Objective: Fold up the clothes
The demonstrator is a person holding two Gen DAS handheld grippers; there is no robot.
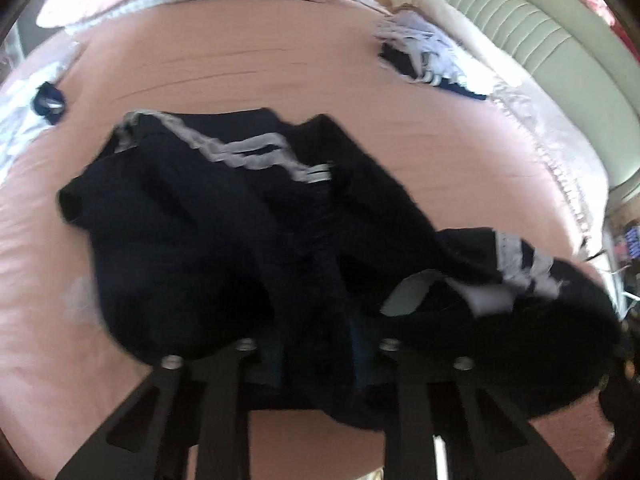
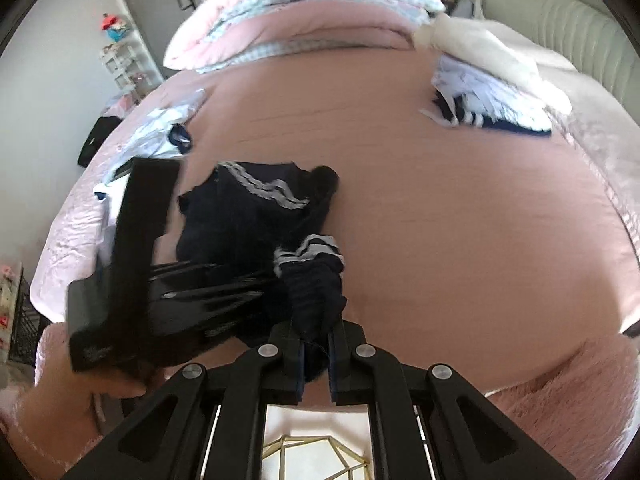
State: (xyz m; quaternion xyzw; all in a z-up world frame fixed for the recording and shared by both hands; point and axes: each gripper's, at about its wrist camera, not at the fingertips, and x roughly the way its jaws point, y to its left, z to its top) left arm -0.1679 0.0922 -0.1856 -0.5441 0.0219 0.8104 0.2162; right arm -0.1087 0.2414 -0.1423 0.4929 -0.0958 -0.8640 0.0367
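- Both grippers hold the same navy sailor top (image 1: 224, 240). My right gripper (image 2: 315, 354) has its jaws drawn narrow on a bunched fold of the ribbed dark cloth, which I see pinched between the pads.
- My left gripper (image 1: 316, 360) is harder to read: its fingertips are buried under the dark fabric, though cloth runs down between the jaws, so I take it as clamped on the garment.
- From the right wrist view, the left gripper (image 2: 160, 280) shows as a blurred black shape at the garment's left edge.
- One white-striped cuff (image 2: 310, 250) lies just beyond my right jaws; the striped collar (image 1: 256, 152) sits farther out.
- Under it all is the pink bedspread (image 1: 280, 72); a second navy-and-white pile (image 2: 488, 100) lies well apart near the headboard (image 1: 540, 28), motion-blurred.
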